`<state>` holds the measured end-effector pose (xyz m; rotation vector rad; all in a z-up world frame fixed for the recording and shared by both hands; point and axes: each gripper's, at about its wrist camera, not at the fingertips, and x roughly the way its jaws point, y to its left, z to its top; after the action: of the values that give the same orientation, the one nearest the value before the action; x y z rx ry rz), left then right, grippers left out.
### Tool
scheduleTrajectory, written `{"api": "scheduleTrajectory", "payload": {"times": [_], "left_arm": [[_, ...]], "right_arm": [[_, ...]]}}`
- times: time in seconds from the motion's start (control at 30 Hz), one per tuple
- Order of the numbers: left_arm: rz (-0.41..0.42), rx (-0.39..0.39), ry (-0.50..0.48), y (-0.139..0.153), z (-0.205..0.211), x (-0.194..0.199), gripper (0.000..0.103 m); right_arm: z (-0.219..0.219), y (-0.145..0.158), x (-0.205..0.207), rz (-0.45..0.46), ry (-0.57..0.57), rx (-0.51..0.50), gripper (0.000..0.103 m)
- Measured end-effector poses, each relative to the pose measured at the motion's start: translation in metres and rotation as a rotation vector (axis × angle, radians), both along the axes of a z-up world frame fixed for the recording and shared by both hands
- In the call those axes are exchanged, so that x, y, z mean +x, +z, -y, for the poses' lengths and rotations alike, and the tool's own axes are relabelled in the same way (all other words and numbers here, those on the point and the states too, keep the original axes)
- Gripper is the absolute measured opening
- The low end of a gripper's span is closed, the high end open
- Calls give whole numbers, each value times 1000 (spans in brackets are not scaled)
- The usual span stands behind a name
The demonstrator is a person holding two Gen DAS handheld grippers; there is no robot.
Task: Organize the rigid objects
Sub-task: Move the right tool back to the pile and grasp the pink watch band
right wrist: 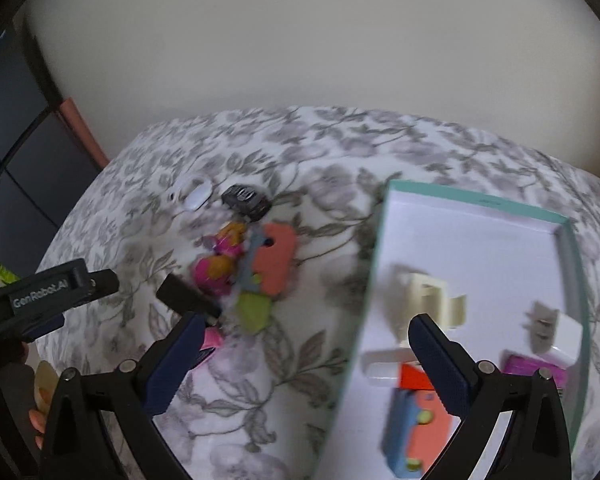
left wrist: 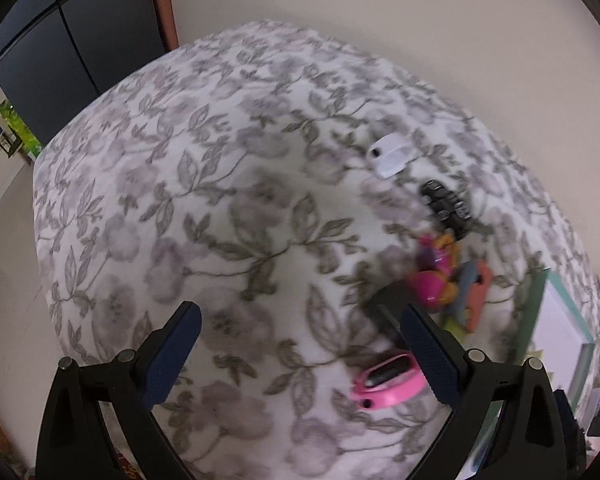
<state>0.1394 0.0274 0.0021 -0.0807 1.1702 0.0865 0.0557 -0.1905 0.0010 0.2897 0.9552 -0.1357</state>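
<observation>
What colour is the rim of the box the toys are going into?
Teal green rim on the box, with a white inside; the right wrist view shows it best.

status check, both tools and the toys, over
left tool open, empty. right tool open, empty. toy pile on the cloth, outside the tray. nothing blocking.

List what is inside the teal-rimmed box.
Inside the teal-rimmed box: a cream plastic piece, a white block, a grey-and-white item, a magenta piece and an orange-and-blue toy. The right gripper hides part of the floor.
</observation>
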Motion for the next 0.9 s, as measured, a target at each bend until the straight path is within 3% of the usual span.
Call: {"api": "scheduleTrajectory", "payload": {"times": [0.3, 0.63, 0.9], "left_arm": [[-102, -46, 50, -30, -21, 9, 100], [-145, -59, 163, -47, -48, 6, 100], [-181, -74, 170, -58, -60, 9, 100]], "right_arm": [[-39, -21, 13, -37, 120, 8, 103], [-83, -43, 21, -76, 278, -35, 103], [-96, -56, 25, -89, 299, -36, 103]]}}
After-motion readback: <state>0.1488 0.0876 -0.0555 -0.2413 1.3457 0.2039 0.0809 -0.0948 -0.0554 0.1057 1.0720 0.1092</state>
